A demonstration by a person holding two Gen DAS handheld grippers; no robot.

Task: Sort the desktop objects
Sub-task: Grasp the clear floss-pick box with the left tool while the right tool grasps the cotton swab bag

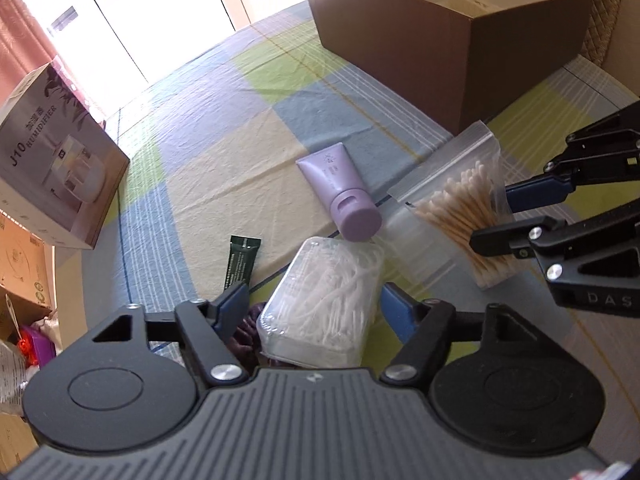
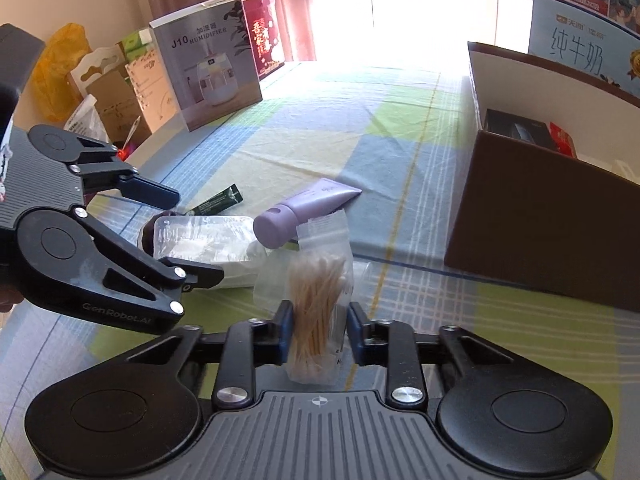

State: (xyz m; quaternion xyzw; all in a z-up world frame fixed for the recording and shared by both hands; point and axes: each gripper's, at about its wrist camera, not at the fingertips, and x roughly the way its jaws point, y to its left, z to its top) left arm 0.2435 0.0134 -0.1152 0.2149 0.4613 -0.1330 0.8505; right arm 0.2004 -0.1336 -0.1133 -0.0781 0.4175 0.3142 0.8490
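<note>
Behind the checked cloth [image 2: 320, 152] stands a "J10 HUMIDIFIER" box [image 2: 208, 60]; left tool [image 1: 312, 308] gapes wide around floss-pick case [image 1: 320, 304]; right tool [image 2: 320, 332] brackets cotton-swab bag [image 2: 316, 312].

checked tablecloth [image 1: 224, 168], purple tube [image 1: 340, 196], green sachet [image 1: 240, 262], brown box [image 1: 460, 64], humidifier box [image 1: 56, 160]

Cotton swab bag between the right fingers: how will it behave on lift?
The cotton swab bag is thin clear plastic, so probably floppy and slippery; its empty top may fold over. The loose swabs look light and could shift. The right gripper brackets the bundle, likely its firmest part.
</note>
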